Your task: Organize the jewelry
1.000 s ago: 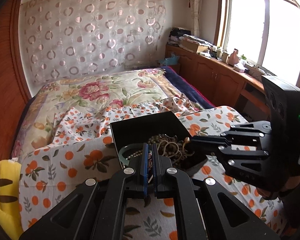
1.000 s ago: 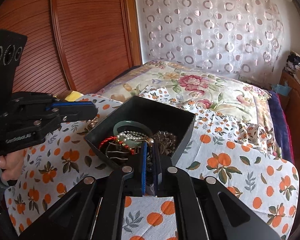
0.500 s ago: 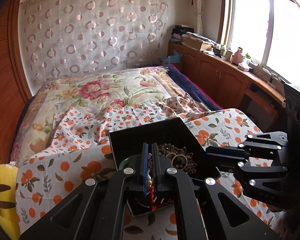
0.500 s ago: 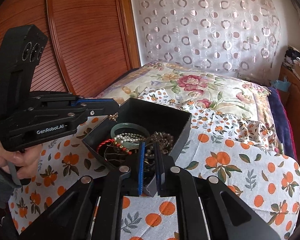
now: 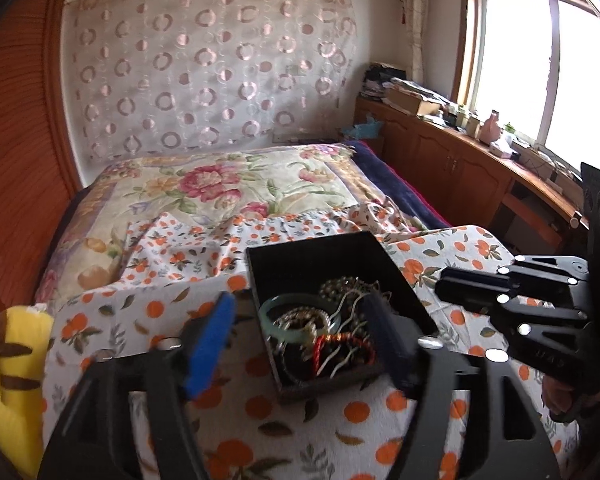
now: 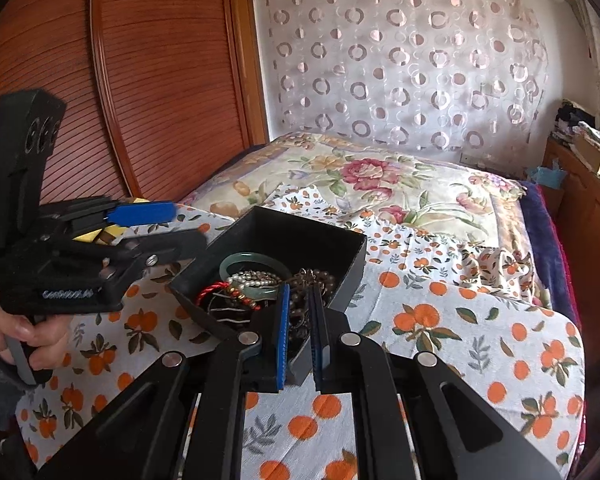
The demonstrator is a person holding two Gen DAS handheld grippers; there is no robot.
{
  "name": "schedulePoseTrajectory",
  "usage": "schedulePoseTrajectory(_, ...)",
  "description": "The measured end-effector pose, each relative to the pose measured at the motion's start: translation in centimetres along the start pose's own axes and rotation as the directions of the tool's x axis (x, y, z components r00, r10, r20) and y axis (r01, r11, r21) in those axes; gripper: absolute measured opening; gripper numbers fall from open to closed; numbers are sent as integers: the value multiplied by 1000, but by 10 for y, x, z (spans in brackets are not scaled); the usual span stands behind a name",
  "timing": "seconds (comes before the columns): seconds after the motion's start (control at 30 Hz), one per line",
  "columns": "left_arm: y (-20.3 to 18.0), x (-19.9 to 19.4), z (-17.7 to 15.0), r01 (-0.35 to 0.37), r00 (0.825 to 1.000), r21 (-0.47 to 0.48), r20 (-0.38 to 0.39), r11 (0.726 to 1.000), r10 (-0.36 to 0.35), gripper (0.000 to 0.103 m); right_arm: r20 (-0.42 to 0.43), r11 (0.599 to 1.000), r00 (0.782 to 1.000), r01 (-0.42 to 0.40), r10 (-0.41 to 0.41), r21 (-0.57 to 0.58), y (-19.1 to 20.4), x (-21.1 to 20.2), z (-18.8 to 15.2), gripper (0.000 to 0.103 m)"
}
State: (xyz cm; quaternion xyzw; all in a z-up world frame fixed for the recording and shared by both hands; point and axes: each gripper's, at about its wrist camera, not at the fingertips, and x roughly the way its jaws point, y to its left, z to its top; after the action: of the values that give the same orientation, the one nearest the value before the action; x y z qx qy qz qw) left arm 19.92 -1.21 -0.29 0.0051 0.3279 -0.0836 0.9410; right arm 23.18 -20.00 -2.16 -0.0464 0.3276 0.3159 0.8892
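black tray (image 6: pixel 348 276) on bed's orange-print cloth (image 6: pixel 480 340): jade bangle (image 5: pixel 296 316), pearl strand (image 6: pixel 252 280), red cord bracelet (image 5: pixel 340 340), dark beads tangled | left tongs (image 5: pixel 300 340) spread wide, empty, straddling tray | right tongs (image 6: pixel 300 340) gripping tray's near wall

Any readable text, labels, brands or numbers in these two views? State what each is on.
No text reads cleanly enough to quote.
Left gripper: one line of white print on the side of its body, motion-blurred, unreadable.
Right gripper: faint raised letters low on its body, too dim to read.
Black box, orange-print cloth: no lettering.
Clutter on the window ledge: too small to tell.
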Motion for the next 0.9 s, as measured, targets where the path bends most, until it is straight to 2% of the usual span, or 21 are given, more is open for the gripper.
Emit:
schedulePoseTrajectory(0.07,0,-11,-7,-26,1000,-7,14,1000,26,86,16,1000,1000,12,-12,11,6,-11,-4,27)
schedulePoseTrajectory(0.13,-2,-24,-14,-54,998,-16,22,998,54,91,34,999,999,25,-26,22,11,-22,-9,43)
schedulePoseTrajectory(0.17,-3,-31,-19,-68,997,-24,24,997,69,94,46,999,998,34,-36,31,15,-30,-13,46)
schedulePoseTrajectory(0.33,-9,-61,-38,-99,994,-27,40,995,100,94,101,995,991,89,-93,52,29,-60,-26,76)
schedulePoseTrajectory(0.53,-14,-102,-56,-130,988,-46,80,990,133,94,161,988,976,132,-144,83,45,-100,-41,96)
schedulePoseTrajectory(0.6,-17,-114,-60,-137,985,-48,95,989,141,94,181,983,968,158,-173,95,50,-113,-47,100)
schedulePoseTrajectory(0.9,-24,-141,-75,-165,980,-59,106,985,170,95,235,976,951,170,-199,139,60,-147,-60,100)
